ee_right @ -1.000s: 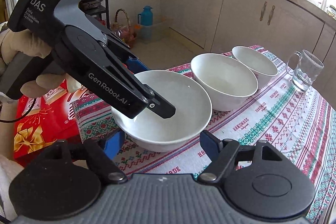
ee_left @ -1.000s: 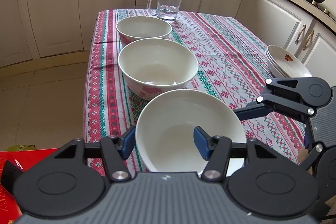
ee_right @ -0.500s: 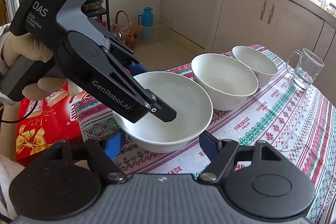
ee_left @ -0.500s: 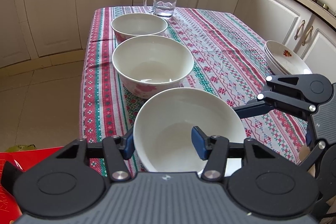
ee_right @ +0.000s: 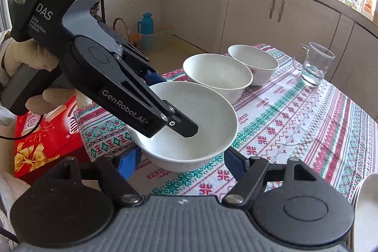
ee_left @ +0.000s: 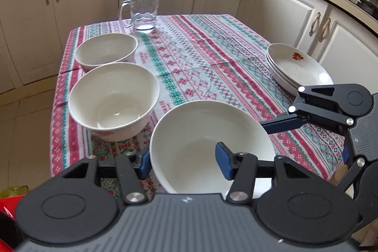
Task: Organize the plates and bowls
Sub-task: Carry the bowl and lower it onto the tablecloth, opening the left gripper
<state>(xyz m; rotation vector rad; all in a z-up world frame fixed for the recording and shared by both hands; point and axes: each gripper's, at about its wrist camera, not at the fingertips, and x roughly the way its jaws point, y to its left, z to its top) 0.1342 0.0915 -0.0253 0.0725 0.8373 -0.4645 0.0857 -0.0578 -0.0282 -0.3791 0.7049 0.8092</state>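
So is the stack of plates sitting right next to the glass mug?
No, the stack of plates sits at the table's right edge, while the glass mug stands apart at the far end.

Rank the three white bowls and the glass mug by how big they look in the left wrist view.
1. Nearest bowl, though closeness to the camera inflates it
2. Middle bowl
3. Far bowl
4. Glass mug
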